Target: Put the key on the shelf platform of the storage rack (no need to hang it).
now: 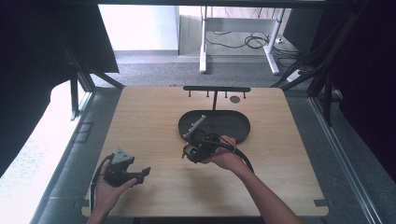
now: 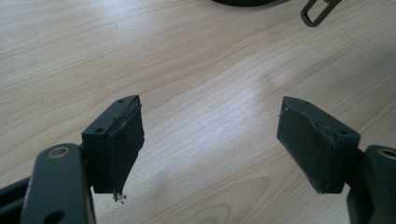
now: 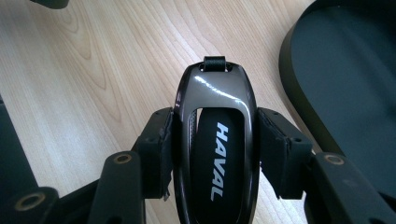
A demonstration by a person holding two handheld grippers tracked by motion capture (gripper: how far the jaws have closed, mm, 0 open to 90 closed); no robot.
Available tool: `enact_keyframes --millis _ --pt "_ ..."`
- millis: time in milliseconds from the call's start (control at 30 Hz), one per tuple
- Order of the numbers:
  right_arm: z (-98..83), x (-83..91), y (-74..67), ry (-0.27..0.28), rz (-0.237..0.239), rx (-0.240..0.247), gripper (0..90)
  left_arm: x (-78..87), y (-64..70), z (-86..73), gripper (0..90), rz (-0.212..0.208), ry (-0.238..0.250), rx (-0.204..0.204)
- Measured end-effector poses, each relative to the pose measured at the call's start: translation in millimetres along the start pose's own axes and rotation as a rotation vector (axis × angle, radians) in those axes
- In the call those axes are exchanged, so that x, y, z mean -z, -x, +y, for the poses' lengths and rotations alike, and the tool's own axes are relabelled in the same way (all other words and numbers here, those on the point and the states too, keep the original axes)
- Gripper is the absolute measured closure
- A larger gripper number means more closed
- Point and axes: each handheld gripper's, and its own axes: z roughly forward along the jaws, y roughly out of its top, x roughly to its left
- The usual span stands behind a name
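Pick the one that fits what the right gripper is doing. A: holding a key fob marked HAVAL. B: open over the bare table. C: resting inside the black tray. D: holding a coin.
A: the right gripper has both pads pressed on the sides of the key fob, whose HAVAL lettering shows between them.

Light wooden rectangular table [image 1: 140,121] on grey carpet floor [image 1: 154,72]. Beyond, white-legged desk frame [image 1: 203,51], black cables [image 1: 252,42] tangled beneath. Dark curtains [image 1: 28,56] both sides. Bright daylight at left, probably window.

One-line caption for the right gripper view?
Right hand-held gripper clamps a HAVAL key fob beside the dark tray.
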Motion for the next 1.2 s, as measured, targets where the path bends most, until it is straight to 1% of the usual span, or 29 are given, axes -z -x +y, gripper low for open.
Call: enact_keyframes --millis 400,500,533,567,600,733,800,833,1000,1067,1200 --pt "-0.8 2.6 9.8 0.008 -0.01 -0.018 49.4 0.0 -0.6 0.1 23.1 0.001 -0.004 -0.006" --pt "-2.1 4.1 13.1 0.014 -0.016 -0.022 49.5 0.0 -0.4 0.2 23.1 0.001 -0.003 -0.006" --pt "-3.0 5.4 15.4 0.017 -0.017 -0.033 49.4 0.2 -0.8 0.2 23.1 0.0 -0.003 -0.005" --pt "-3.0 5.4 15.4 0.017 -0.017 -0.033 49.4 0.2 -0.8 0.2 23.1 0.0 -0.003 -0.005" --pt "-4.0 6.7 18.2 0.02 -0.02 -0.04 49.4 0.3 -0.8 0.2 23.1 0.002 -0.003 -0.005" --pt "-5.2 8.9 22.8 0.021 -0.022 -0.043 49.4 -0.3 -1.0 0.1 23.0 -0.001 -0.006 -0.006" --pt "-5.2 10.5 24.3 0.029 -0.018 -0.047 49.4 -1.0 -1.3 -0.2 23.0 -0.001 -0.007 -0.005" --pt "-4.9 11.3 25.0 0.029 -0.02 -0.046 49.4 -1.4 -1.7 -0.7 23.0 0.0 -0.012 -0.002" --pt "-3.8 13.3 27.7 0.034 -0.027 -0.049 49.4 -0.3 -1.9 -0.1 23.0 -0.003 -0.006 -0.006" --pt "-3.1 14.3 30.3 0.037 -0.034 -0.059 49.5 0.1 -2.3 -0.1 23.0 -0.002 -0.005 -0.004" --pt "-2.7 15.4 34.6 0.036 -0.036 -0.061 49.4 0.4 -2.1 -0.1 23.0 -0.002 -0.004 -0.002"
